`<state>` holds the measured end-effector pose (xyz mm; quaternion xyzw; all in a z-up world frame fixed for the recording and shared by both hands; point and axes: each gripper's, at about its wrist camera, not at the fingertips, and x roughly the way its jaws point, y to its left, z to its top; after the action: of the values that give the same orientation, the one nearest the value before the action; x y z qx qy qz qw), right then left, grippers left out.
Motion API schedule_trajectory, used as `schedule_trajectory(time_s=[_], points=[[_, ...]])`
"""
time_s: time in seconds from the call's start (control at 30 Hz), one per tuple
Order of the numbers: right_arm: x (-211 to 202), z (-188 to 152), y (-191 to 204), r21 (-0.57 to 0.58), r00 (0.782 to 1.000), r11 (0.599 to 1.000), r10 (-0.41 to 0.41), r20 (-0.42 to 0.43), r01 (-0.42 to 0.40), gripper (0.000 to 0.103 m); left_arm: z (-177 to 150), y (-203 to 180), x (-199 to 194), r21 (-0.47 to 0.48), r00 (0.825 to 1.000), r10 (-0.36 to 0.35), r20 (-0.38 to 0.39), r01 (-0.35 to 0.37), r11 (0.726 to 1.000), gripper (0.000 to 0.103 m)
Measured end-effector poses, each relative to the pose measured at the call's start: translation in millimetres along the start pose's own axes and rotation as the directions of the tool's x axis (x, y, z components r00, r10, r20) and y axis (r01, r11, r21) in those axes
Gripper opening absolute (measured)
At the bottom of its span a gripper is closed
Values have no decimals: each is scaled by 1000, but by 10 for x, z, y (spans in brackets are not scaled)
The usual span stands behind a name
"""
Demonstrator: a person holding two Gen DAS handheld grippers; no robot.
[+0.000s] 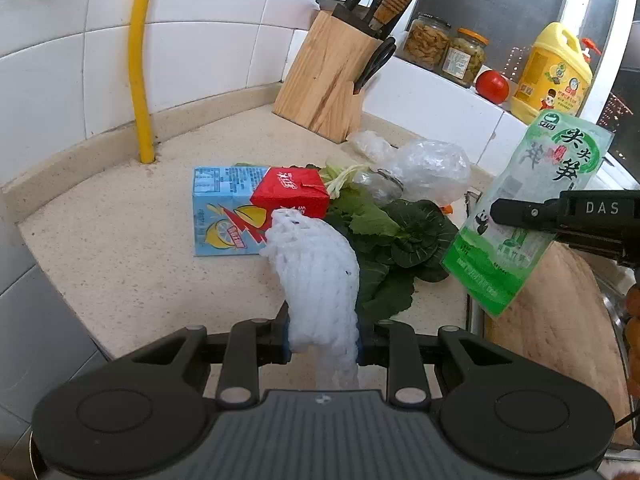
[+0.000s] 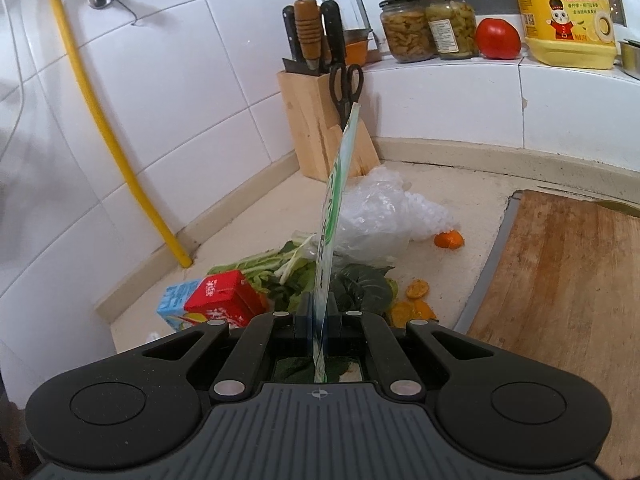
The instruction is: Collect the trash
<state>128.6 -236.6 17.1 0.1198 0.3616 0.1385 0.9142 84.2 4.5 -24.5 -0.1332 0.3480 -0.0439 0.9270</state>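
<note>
My left gripper (image 1: 323, 344) is shut on a white foam fruit net (image 1: 316, 272), held above the counter. My right gripper (image 2: 319, 316) is shut on a green and clear plastic food bag (image 2: 330, 216), seen edge-on; it shows face-on in the left wrist view (image 1: 524, 216), lifted above the trash pile. On the counter lie a blue drink carton (image 1: 216, 212), a red carton (image 1: 290, 194) on it, green leaves (image 1: 392, 232), crumpled clear plastic (image 1: 428, 172) and orange peel (image 2: 416, 304).
A wooden knife block (image 1: 324, 84) stands in the corner. A yellow pipe (image 1: 140, 60) runs down the tiled wall. Jars (image 2: 428, 28), a tomato (image 2: 498, 38) and a yellow bottle (image 2: 568, 12) stand on the ledge. A wooden cutting board (image 2: 560, 280) lies at the right.
</note>
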Motion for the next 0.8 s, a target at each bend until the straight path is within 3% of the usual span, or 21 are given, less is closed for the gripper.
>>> schedule_trajectory(time_s=[0.8], points=[[-84,-132,355,-41,998,998,50,-29,-51,6,-94,150,-304,-12,999,37,39,-37,999,22]])
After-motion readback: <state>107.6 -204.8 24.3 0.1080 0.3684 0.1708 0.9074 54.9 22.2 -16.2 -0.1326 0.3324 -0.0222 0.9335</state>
